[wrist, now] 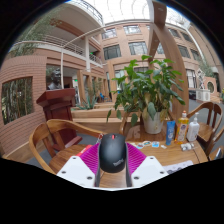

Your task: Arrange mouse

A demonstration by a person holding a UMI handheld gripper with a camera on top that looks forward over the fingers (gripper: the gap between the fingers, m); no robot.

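A wooden table [185, 156] stands outdoors in a courtyard, with brick buildings, balconies and windows rising all around. Wooden chairs [52, 133] sit at its near side and another at the far side. Beyond the tongs [112, 160], a leafy potted plant [148, 95] stands in a pale pot — beside it a few small bottles [182, 129] and some small items too tiny to make out. The mouse [112, 152] is dark, smooth and rounded, held lifted between the pink pads [93, 158] — the tongs closed narrowly against its two sides.
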